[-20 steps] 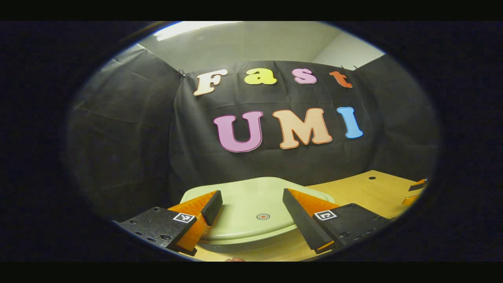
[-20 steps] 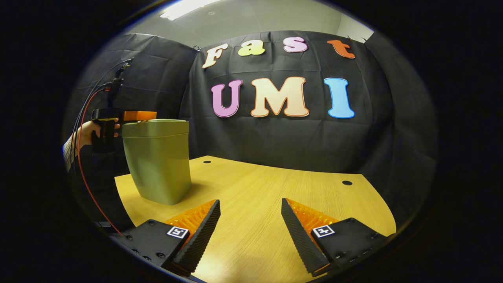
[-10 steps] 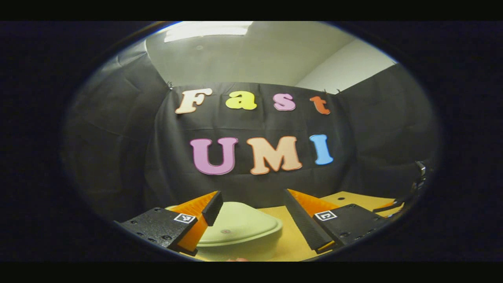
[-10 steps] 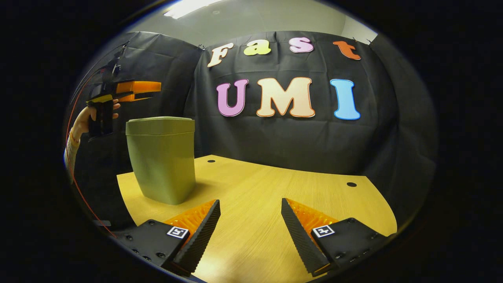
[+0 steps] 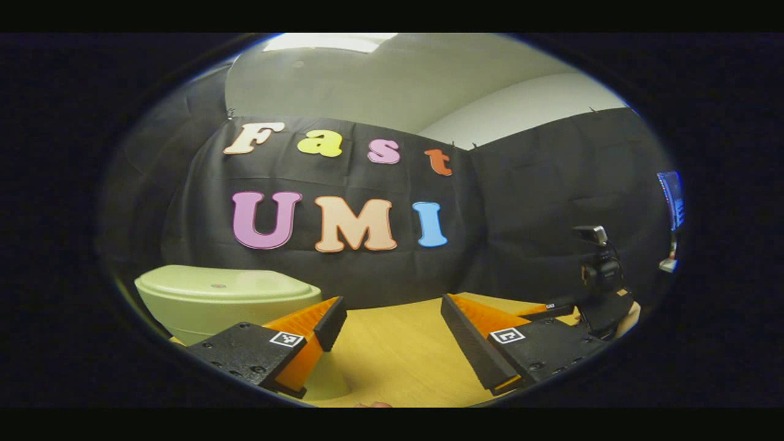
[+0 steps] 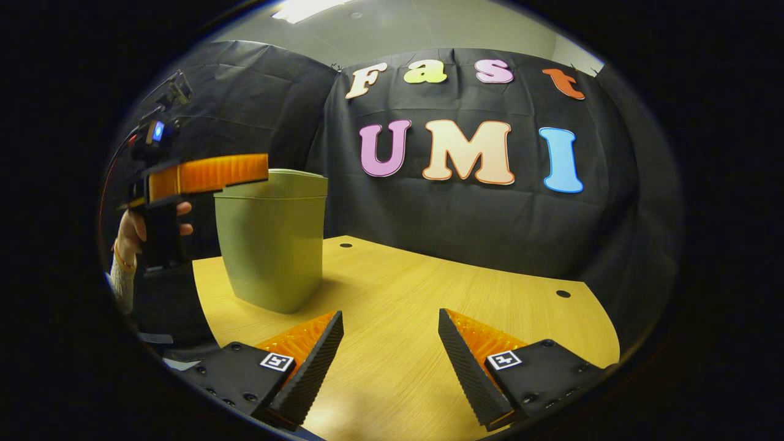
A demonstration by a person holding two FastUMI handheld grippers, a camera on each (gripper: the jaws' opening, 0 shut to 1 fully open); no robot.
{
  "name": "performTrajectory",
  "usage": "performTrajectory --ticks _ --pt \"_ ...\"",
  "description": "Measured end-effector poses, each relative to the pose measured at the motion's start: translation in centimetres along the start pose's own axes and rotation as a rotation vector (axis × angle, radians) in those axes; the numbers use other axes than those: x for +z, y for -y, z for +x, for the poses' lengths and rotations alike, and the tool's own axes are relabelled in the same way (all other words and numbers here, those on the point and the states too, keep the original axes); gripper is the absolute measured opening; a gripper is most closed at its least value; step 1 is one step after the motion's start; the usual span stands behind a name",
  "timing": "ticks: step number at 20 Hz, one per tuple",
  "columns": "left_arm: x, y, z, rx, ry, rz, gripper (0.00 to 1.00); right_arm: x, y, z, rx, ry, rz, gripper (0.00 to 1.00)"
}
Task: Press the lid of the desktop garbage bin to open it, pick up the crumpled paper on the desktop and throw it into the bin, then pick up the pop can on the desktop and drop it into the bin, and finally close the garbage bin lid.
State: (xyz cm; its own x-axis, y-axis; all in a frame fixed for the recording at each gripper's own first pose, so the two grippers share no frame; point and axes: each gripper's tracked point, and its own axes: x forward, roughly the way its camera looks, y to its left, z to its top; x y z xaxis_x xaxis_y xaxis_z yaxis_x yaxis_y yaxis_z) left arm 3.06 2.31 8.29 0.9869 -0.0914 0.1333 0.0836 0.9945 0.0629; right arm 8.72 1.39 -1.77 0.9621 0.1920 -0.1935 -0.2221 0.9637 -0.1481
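The bin [image 6: 272,239] is standing upright on the table [image 6: 429,306], near its far left corner as the right gripper view shows it, with its lid [image 5: 223,285] lying flat and shut on top. In the left gripper view the left gripper [image 5: 392,327] is hanging in the air to the right of the bin, about level with the lid, its jaws spread wide with nothing between them, and its left finger is overlapping the bin's lower right side in the picture without clearly touching it. In the right gripper view that same left gripper [image 6: 208,173] is showing side-on, just left of the bin and at the height of its rim, and a hand [image 6: 138,229] with a pale sleeve is gripping its dark handle below. The right gripper [image 6: 391,343] is hovering low over the table, nearer the camera than the bin and to its right, well apart from it, and its jaws are also standing wide and holding nothing. In the left gripper view the right gripper [image 5: 582,306] is appearing far to the right of the bin, low over the table, with a small camera mounted on top of it. Bare wood is lying between the bin and the right gripper, with two small dark holes in the tabletop beyond.
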Motion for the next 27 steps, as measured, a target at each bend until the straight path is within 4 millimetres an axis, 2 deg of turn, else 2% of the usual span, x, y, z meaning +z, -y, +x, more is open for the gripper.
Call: performTrajectory --ticks 6,9,12,17,23,27 --pt "-6.9 0.3 -0.4 -0.035 -0.051 -0.007 0.95 0.2 -0.7 0.8 0.019 0.017 0.021 0.98" --pt "-8.9 0.5 0.0 -0.057 -0.067 -0.058 0.95 0.1 -0.3 1.6 -0.005 0.024 0.012 0.98" --pt "-10.8 0.1 0.2 -0.063 -0.118 -0.061 0.95 -0.8 -0.6 2.4 0.005 0.001 0.028 0.98" --pt "-10.5 -0.7 0.3 -0.053 -0.109 -0.073 0.95 -1.2 -0.3 3.1 -0.007 -0.007 0.025 0.99" --pt "-9.5 0.3 0.1 -0.070 -0.091 -0.067 0.95 1.0 0.4 1.5 -0.018 0.067 0.041 0.98" --pt "-9.6 0.5 0.1 -0.073 -0.094 -0.073 0.95 1.4 0.6 0.9 -0.027 0.089 0.047 0.98"
